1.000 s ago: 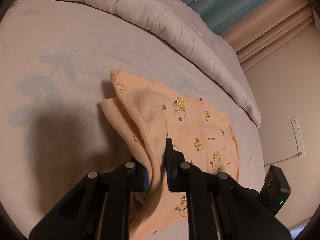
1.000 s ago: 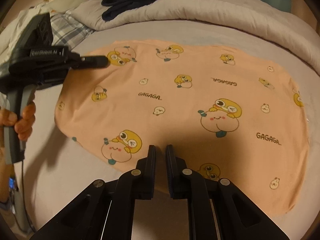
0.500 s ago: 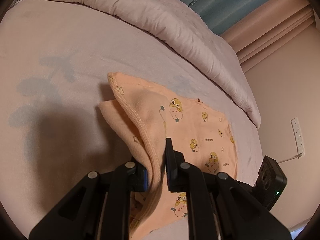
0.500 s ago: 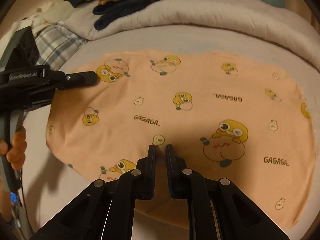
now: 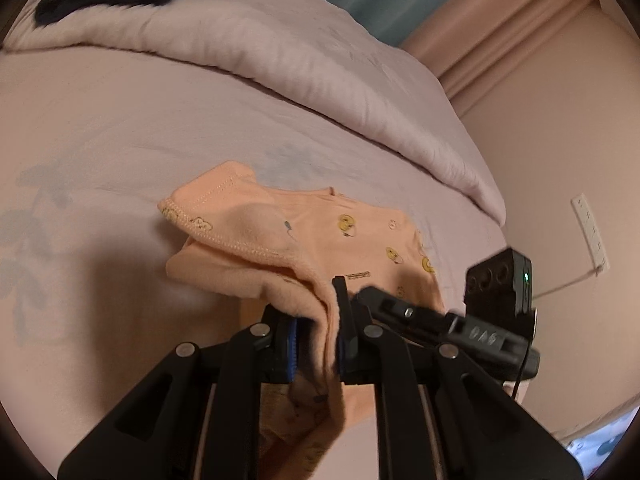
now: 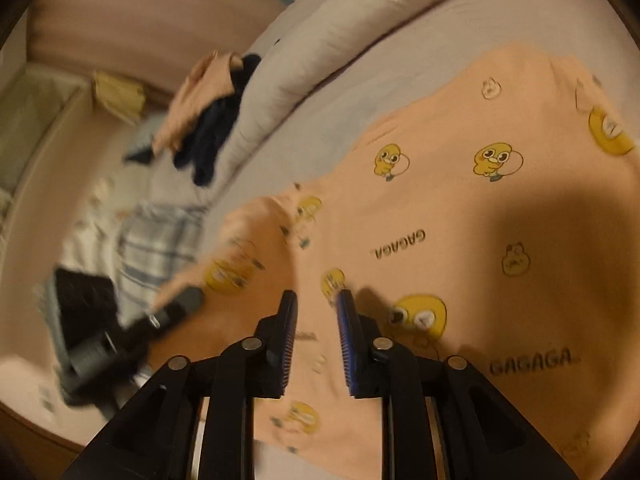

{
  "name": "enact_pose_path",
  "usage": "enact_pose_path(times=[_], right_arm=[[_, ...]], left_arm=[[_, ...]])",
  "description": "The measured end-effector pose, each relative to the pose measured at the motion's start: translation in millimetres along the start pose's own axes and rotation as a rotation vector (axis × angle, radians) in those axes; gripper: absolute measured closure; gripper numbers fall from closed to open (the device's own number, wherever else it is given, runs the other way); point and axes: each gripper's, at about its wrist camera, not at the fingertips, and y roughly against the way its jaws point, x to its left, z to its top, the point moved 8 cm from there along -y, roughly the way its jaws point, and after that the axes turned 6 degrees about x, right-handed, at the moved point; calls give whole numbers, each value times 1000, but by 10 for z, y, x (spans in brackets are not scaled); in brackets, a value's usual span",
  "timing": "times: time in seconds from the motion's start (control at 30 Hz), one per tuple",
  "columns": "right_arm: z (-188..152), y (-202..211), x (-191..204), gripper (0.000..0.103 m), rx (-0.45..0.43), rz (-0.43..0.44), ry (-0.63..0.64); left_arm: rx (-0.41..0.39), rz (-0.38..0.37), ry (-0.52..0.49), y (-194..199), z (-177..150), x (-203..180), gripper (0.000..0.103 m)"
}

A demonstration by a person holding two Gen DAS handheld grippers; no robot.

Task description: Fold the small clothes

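Observation:
An orange baby garment (image 6: 460, 216) printed with yellow chicks and "GAGAGA" lies spread on the bed. My left gripper (image 5: 320, 316) is shut on a bunched hem of the garment (image 5: 256, 232) and holds it lifted, the cloth draping between the fingers. My right gripper (image 6: 316, 304) is open, its jaws apart just above the garment's surface near a chick print. The right gripper shows in the left wrist view (image 5: 448, 320) close beside my left fingers. The left gripper shows blurred in the right wrist view (image 6: 160, 316).
A rolled pale duvet (image 5: 304, 64) runs along the far side of the bed. Dark and orange clothes (image 6: 212, 120) are piled on it, with plaid fabric (image 6: 160, 240) beside. A wall with a socket strip (image 5: 590, 232) lies to the right.
My right gripper has opened and swung left toward the left gripper over the garment. My left gripper has carried the pinched hem across, folding the cloth over.

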Motion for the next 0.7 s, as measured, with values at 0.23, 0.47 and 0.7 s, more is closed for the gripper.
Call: enact_pose_path(times=[0.23,0.47,0.7], right_arm=[[99,287,-135,58,-40,126,-112],[211,437,-313,48,-29,203,-184],[218,409,-331,48,7,180,-169]], left_arm=[[55,82,-130,-354,-4,-415,85],[167,13,-220,-798,-173,-846,68],[204,-61,-194,-764,-334,-792,54]])
